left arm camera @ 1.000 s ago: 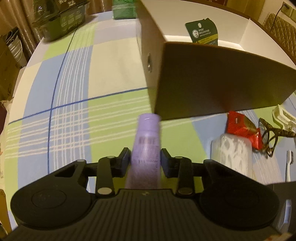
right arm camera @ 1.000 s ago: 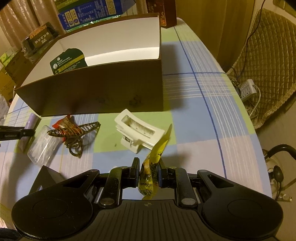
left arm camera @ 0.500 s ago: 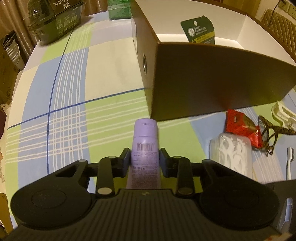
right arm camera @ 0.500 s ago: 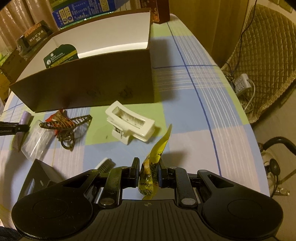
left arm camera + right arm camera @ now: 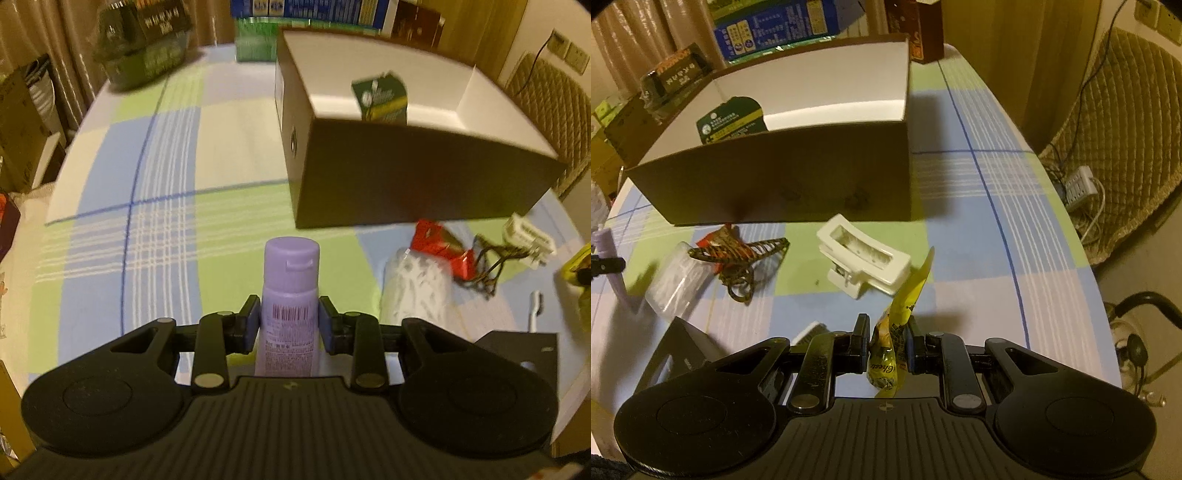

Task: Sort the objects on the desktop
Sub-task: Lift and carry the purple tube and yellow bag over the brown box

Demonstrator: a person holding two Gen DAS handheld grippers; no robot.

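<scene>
carry step: left gripper [image 5: 289, 320] clamped on purple tube [image 5: 290, 295], lifted off the table, cardboard box [image 5: 406, 173] at its 1 o'clock. right gripper [image 5: 886, 341] pinched shut on yellow snack packet [image 5: 892, 343], box at 11 o'clock. next move likely: raise both over the box rim, then release inside.

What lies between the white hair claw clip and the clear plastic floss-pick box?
In the right wrist view, a brown patterned hair claw atop a red snack packet.
</scene>
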